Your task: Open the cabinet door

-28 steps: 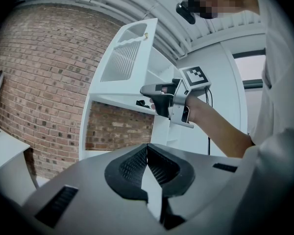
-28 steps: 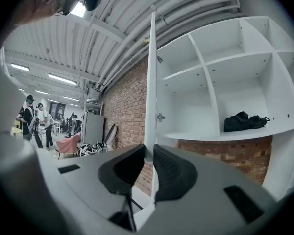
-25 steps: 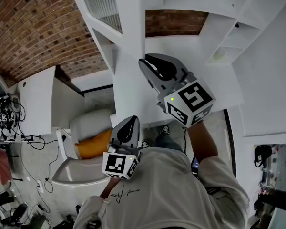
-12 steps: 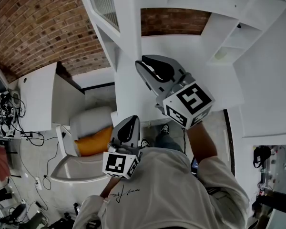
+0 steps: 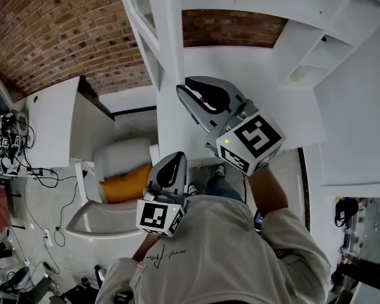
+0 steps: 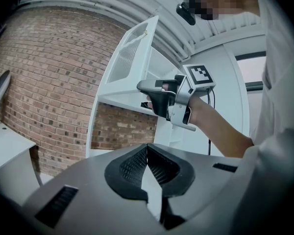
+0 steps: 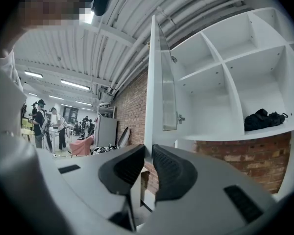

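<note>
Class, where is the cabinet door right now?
In the right gripper view, the cabinet door stands edge-on at centre, left of the open shelves, its edge clamped in the right gripper.

A loft-style lab: brick wall (image 5: 57,37), exposed ceiling pipes (image 7: 132,53), cables (image 5: 12,147), people (image 7: 54,124) working behind.

Head camera looks steeply down; both gripper cameras face level, the right tight against the shared cabinet door (image 7: 154,82).

The white cabinet door (image 7: 149,106), glass-panelled and upright, stands wide open, hinged at the cabinet's (image 7: 213,102) left edge.
</note>
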Tool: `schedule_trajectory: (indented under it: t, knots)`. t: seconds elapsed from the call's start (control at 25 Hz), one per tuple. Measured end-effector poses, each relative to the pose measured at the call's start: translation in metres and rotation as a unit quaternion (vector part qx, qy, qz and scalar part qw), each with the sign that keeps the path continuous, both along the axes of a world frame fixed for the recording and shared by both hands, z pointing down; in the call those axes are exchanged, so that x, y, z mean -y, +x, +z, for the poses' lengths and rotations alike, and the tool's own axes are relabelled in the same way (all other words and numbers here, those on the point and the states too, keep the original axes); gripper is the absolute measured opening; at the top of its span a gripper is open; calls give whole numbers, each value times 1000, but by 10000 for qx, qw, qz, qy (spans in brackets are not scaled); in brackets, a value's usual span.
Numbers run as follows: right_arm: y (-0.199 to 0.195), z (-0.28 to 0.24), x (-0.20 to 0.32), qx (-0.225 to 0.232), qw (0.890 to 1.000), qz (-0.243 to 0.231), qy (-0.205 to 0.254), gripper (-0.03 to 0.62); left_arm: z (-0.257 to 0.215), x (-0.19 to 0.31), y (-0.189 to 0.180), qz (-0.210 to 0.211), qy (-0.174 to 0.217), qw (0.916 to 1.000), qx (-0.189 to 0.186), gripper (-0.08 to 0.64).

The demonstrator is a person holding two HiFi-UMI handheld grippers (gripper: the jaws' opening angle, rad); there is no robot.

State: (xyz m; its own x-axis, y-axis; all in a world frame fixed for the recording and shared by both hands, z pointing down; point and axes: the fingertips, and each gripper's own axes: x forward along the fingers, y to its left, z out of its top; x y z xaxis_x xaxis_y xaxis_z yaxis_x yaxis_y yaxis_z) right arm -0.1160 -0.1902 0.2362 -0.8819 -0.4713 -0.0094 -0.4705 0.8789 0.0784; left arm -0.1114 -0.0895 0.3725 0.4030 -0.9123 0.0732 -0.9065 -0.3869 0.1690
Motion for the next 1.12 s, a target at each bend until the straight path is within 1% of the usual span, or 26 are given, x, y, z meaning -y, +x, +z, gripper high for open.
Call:
schedule_trajectory:
  t: [0.6, 0.88, 1.12]
  knots:
    - [-22, 0, -15, 40, 9997, -243, 31, 63, 2, -9, -16, -185, -5, 9998, -26, 17]
    - [-26, 0, -18, 84, 9994, -340, 21, 63, 3, -7, -13, -216, -25, 9997, -70, 17]
    - [-32, 0, -21, 225, 9984, -513, -98, 63, 5, -9, -15, -293, -63, 9995, -71, 17]
